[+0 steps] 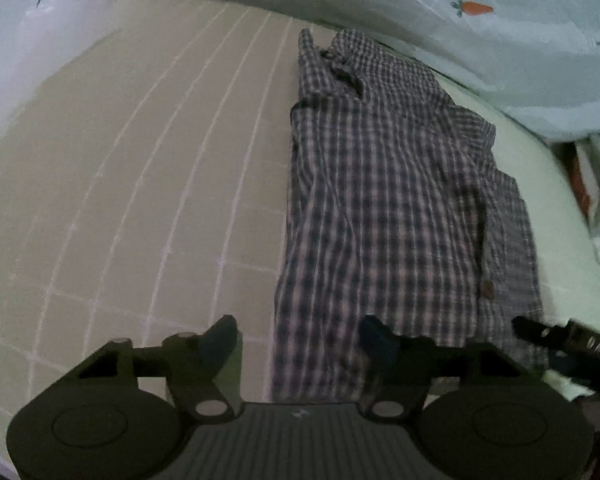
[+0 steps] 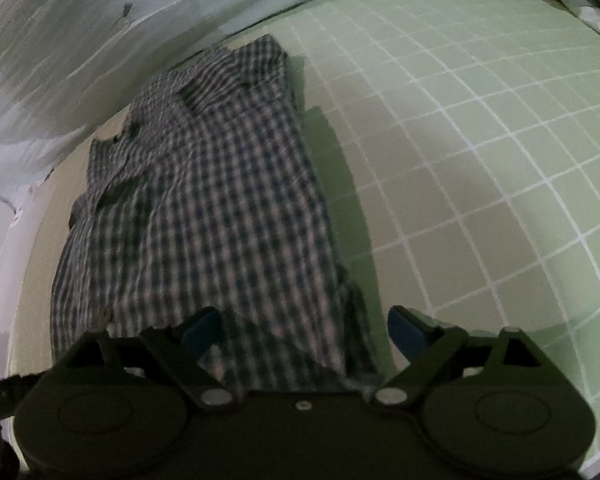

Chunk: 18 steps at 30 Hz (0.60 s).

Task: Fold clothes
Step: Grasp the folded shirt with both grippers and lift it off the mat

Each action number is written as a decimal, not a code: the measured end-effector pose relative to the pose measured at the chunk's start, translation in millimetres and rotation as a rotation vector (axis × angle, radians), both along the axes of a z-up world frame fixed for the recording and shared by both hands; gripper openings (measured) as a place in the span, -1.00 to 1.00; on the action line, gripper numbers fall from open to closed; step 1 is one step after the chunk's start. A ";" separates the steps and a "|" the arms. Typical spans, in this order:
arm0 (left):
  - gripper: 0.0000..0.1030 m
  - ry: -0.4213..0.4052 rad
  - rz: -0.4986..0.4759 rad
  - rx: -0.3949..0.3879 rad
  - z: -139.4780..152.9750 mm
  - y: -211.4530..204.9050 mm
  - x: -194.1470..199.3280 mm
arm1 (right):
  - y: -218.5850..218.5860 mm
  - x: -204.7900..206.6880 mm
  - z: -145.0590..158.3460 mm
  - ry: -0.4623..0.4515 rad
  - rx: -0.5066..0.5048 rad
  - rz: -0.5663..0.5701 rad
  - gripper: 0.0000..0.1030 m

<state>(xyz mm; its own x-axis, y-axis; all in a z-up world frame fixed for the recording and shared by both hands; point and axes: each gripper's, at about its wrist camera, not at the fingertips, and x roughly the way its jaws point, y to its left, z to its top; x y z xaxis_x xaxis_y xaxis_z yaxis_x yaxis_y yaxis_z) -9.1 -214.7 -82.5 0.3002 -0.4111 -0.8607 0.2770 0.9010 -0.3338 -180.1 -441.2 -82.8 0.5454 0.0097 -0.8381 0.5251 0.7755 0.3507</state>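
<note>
Checked cotton, the shirt (image 1: 384, 200) is laid lengthwise down the middle of both views as a narrow strip, its sides seemingly folded inward; crosswise folds are judged still to be made. Both the left gripper (image 1: 298, 334) and right gripper (image 2: 304, 332) are held spread apart over its near hem, on the gridded green mat (image 2: 480, 160).

Green gridded mat (image 2: 480, 152), checked shirt (image 2: 220, 200) lying flat on it, carrot-print sheet (image 1: 500, 40) behind
</note>
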 end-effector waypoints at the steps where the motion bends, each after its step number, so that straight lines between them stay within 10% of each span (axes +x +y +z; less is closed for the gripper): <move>1: 0.26 0.021 0.012 -0.023 -2.9 1.7 -1.4 | 1.7 -1.2 -0.1 0.000 0.003 0.012 0.78; 6: 0.17 0.073 0.054 -0.104 -13.4 1.4 -4.8 | 11.2 -1.3 -0.4 0.004 -0.039 0.113 0.71; 11: -0.69 0.101 0.073 -0.130 -16.3 1.3 -9.5 | 19.0 -5.1 2.7 0.009 -0.087 0.219 -0.20; 13: -0.82 0.103 0.062 -0.139 -16.4 1.9 -14.2 | 16.7 -9.0 1.7 0.009 -0.071 0.224 -0.59; 18: -0.88 0.116 0.020 -0.140 -10.7 7.1 -32.1 | 14.9 -18.1 0.7 0.000 -0.023 0.220 -0.81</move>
